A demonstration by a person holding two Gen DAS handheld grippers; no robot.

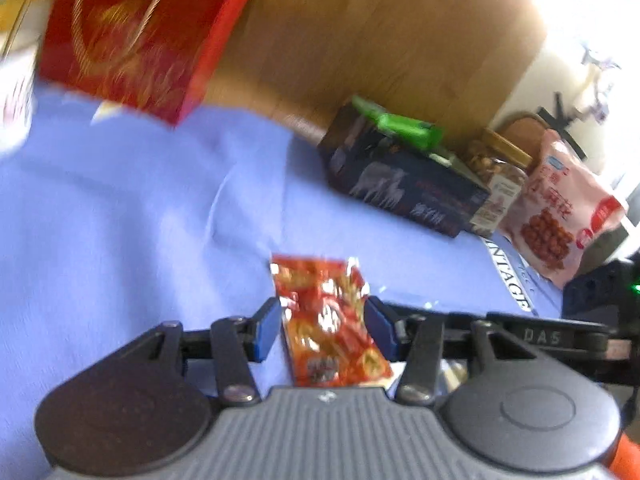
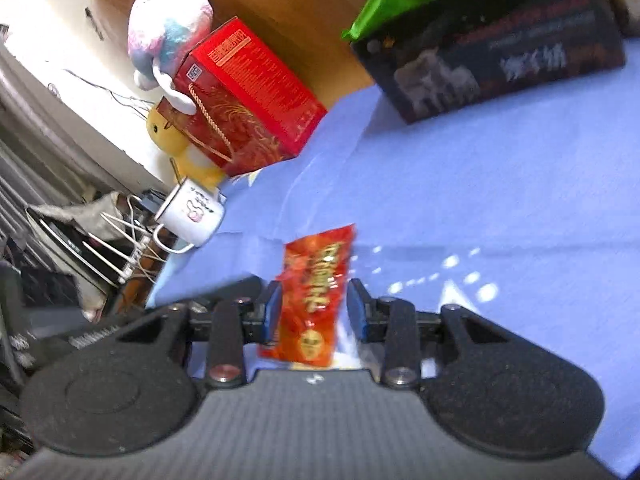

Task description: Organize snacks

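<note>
In the left wrist view my left gripper (image 1: 325,326) is shut on a small red foil snack packet (image 1: 332,320), which sticks forward between the blue pads over the blue cloth (image 1: 140,220). In the right wrist view my right gripper (image 2: 314,308) is shut on a red and orange snack packet (image 2: 314,292), held upright between its pads above the cloth (image 2: 500,200). A dark box (image 1: 400,184) with a green packet (image 1: 400,126) on top lies at the back; it also shows in the right wrist view (image 2: 500,48).
A red gift box (image 1: 136,40) stands at the back left, also in the right wrist view (image 2: 248,92), with plush toys (image 2: 168,40) and a white mug (image 2: 192,212) beside it. A nut jar (image 1: 496,184) and pink snack bag (image 1: 560,208) stand right of the dark box.
</note>
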